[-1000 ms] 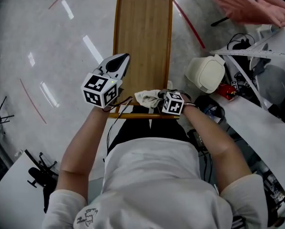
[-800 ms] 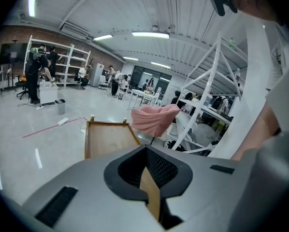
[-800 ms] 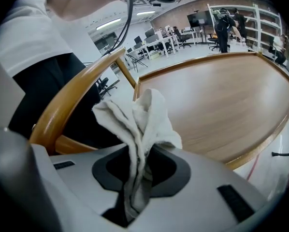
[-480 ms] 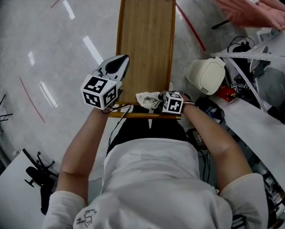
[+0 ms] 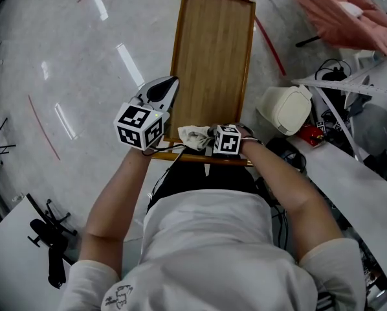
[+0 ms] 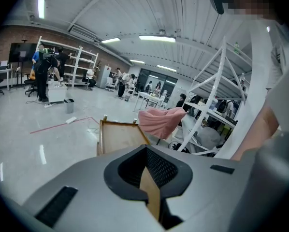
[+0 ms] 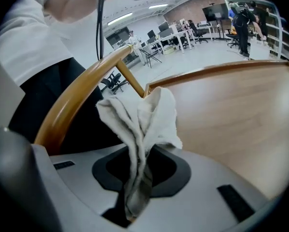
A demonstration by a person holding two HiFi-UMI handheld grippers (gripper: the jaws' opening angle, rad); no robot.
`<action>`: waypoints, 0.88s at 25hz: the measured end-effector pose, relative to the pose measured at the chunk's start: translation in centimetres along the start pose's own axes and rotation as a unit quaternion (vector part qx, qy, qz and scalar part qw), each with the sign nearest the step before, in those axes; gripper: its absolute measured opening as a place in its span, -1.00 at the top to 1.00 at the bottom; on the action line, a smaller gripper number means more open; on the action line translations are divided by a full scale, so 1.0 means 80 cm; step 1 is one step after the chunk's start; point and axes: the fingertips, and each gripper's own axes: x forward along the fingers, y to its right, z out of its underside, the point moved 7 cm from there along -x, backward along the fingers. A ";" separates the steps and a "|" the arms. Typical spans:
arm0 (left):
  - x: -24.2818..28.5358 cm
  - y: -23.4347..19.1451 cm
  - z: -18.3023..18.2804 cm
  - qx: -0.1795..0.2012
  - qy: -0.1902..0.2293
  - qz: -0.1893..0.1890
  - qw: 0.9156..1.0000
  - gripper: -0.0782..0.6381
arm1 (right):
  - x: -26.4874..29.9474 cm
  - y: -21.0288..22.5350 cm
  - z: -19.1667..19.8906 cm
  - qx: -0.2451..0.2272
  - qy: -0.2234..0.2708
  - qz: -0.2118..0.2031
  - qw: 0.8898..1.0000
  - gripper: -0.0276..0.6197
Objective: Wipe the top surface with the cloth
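Note:
A long wooden top (image 5: 213,57) with a raised rim lies ahead of me on the floor stand. A crumpled white cloth (image 5: 192,135) rests at its near edge. My right gripper (image 5: 210,141) is shut on the cloth (image 7: 144,120), which bunches up out of the jaws over the wooden top (image 7: 231,110), beside the curved rim (image 7: 81,105). My left gripper (image 5: 160,92) hovers above the near left corner, jaws shut with nothing held. In the left gripper view the left gripper (image 6: 151,197) points past the wooden top (image 6: 118,137).
A white bin-like object (image 5: 284,109) and cables sit right of the wooden top. A pink draped seat (image 5: 345,11) is at the far right, a white bench (image 5: 368,173) on the right, and a dark tripod (image 5: 44,232) lower left. People stand far off by the shelves (image 6: 48,71).
My right gripper has slid the cloth a little to the left along the near edge. The left gripper has held its place over the near left corner.

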 end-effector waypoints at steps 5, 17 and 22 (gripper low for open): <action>-0.019 -0.022 0.011 -0.008 -0.003 -0.010 1.000 0.76 | 0.017 0.006 -0.046 -0.007 0.013 -0.004 1.000 0.66; -0.043 -0.052 0.023 -0.024 0.000 -0.017 1.000 0.76 | 0.038 0.015 -0.109 -0.021 0.027 -0.006 0.999 0.66; -0.042 -0.056 0.024 -0.028 0.002 -0.015 0.999 0.76 | 0.037 0.021 -0.119 -0.015 0.036 -0.012 0.999 0.66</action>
